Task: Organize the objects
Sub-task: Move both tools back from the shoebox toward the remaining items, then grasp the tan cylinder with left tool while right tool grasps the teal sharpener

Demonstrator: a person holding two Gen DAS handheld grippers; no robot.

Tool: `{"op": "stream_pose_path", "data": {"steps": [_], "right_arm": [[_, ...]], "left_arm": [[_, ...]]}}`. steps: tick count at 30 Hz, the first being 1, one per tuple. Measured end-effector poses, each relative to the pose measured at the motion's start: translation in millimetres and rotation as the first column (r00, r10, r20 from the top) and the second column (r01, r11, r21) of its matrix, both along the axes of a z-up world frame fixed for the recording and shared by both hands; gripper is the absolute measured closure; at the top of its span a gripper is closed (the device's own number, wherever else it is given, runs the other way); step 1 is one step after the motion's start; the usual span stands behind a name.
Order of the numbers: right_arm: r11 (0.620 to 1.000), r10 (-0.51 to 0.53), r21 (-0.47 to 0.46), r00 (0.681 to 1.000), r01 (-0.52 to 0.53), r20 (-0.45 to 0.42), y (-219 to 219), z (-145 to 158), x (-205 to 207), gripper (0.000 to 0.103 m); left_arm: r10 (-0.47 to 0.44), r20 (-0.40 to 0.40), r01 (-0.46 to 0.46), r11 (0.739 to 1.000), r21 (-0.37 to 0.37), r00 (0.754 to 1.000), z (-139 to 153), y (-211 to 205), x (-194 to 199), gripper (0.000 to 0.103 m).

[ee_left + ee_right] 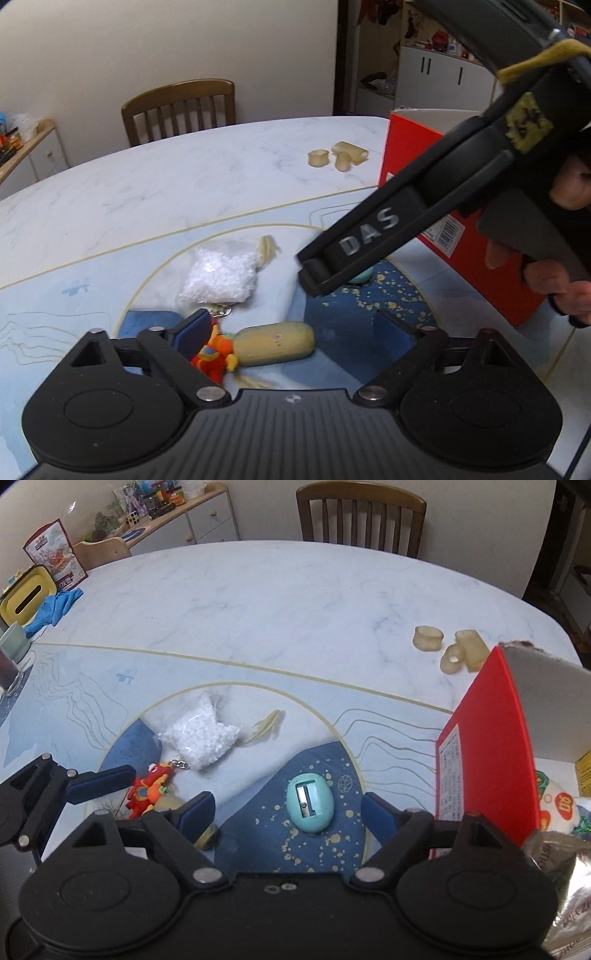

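Note:
My left gripper (291,328) is open low over the blue mat, above a yellow oblong case (275,344) and a red-orange toy keychain (214,356). A clear bag of white beads (219,273) lies just beyond. My right gripper (286,808) is open around a teal egg-shaped pencil sharpener (310,803) lying on the mat. In the right wrist view the keychain (149,788) and bead bag (201,738) lie to the left, beside the left gripper's fingers (99,781). The right gripper's body (424,199) crosses the left wrist view.
An open red box (487,749) holding packets stands at the right, also in the left wrist view (410,151). Three pale rubber rings (448,648) lie beyond it. A yellow tissue box (24,600), blue cloth (55,605) and cups are at the far left. A wooden chair (360,515) stands behind the table.

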State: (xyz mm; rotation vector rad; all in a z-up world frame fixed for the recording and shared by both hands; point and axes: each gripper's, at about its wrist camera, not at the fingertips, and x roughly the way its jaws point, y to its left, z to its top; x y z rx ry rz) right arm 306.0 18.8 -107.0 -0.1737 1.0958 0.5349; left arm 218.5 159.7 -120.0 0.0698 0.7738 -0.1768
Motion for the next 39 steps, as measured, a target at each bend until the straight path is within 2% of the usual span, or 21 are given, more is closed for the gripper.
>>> {"op": "stream_pose_path", "data": {"steps": [4,8,10,13,15,18,22,24,26,32,39], "right_arm": [[1.0,0.0,-0.006,1.0,0.0,-0.009,2.5,-6.1,4.1,0.025],[1.0,-0.01,-0.014,1.0,0.01,-0.014,2.6,-12.1,8.0,0.027],[1.0,-0.014,-0.022,1.0,0.014,-0.016,2.1,-15.3,9.6,0.03],[0.999,-0.017,-0.034,1.0,0.017,-0.004,2.2,-18.0,10.0,0.034],[0.999,-0.016,-0.04,1.0,0.016,0.007,3.2,-18.2,9.9,0.038],[0.999,-0.015,-0.051,1.0,0.016,0.025,4.7,-18.1,9.0,0.047],[0.997,-0.01,-0.072,0.999,0.014,0.052,6.4,-17.4,4.6,0.059],[0.997,-0.008,-0.08,0.998,0.012,0.061,7.0,-17.0,3.0,0.07],[0.996,-0.005,-0.085,0.998,0.01,0.065,7.0,-16.8,1.6,0.074],[0.998,-0.018,-0.063,0.998,0.022,0.063,0.8,-12.4,-7.0,0.074],[1.0,-0.016,-0.005,0.998,0.017,0.066,-10.7,8.0,-26.8,0.074]], "left_arm": [[0.003,-0.018,-0.003,1.0,0.009,1.0,-6.7,-2.0,5.8,0.021],[0.003,-0.026,-0.003,1.0,0.014,1.0,-10.3,-1.5,10.7,0.024],[0.005,-0.029,-0.003,0.999,0.036,1.0,-13.3,-3.3,12.5,0.033],[0.009,-0.028,-0.007,0.998,0.055,1.0,-16.5,-2.9,13.8,0.039],[0.009,-0.025,-0.007,0.998,0.066,1.0,-17.8,-3.7,13.7,0.041],[0.017,-0.016,-0.015,0.996,0.086,1.0,-18.5,-3.7,11.6,0.052],[0.021,-0.016,-0.02,0.997,0.07,1.0,-17.6,-0.2,10.1,0.052],[0.023,-0.015,-0.022,0.997,0.068,1.0,-16.9,0.2,9.1,0.053],[0.024,-0.022,-0.022,0.998,0.056,0.999,-16.2,0.9,7.7,0.053],[0.015,-0.035,-0.014,0.999,0.035,0.999,-13.9,1.2,0.5,0.053],[0.015,-0.044,-0.014,1.0,0.016,0.999,-5.1,-0.6,-8.2,0.053]]}}
